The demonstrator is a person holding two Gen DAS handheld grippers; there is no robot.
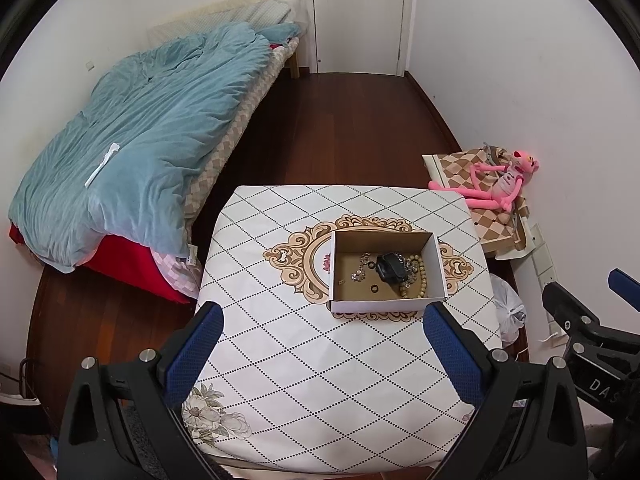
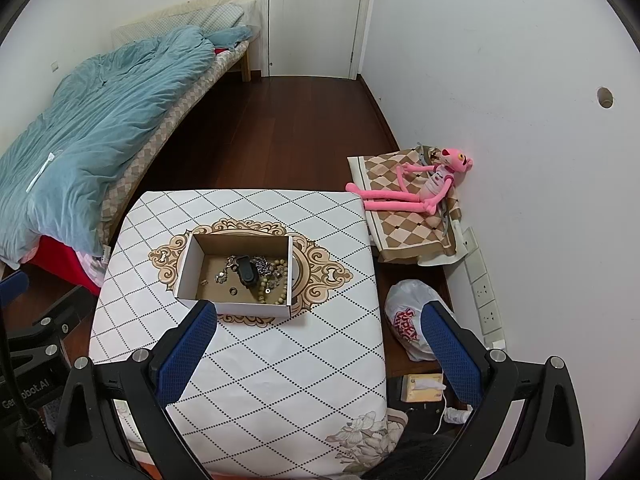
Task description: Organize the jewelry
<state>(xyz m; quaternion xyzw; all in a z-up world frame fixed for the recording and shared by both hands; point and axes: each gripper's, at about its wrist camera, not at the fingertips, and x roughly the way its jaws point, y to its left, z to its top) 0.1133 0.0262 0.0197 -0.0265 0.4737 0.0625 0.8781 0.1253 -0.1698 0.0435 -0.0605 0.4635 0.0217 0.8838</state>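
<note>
An open white cardboard box [image 1: 340,272] [image 2: 188,272] stands on a table with a diamond-pattern cloth [image 1: 300,360] [image 2: 280,360]. Inside lie a black watch [image 1: 390,267] [image 2: 247,270], a wooden bead bracelet [image 1: 418,278] [image 2: 280,286], silver chains [image 1: 362,266] [image 2: 224,270] and small dark rings [image 1: 375,288] [image 2: 233,291]. My left gripper [image 1: 322,350] is open and empty, above the table's near half, short of the box. My right gripper [image 2: 318,348] is open and empty, near and to the right of the box.
A bed with a blue quilt [image 1: 152,128] [image 2: 92,120] lies left. A pink plush toy [image 1: 500,184] [image 2: 420,188] sits on a checked cloth at the right wall. A white plastic bag [image 2: 408,320] and a tissue box [image 2: 422,387] lie on the floor right of the table.
</note>
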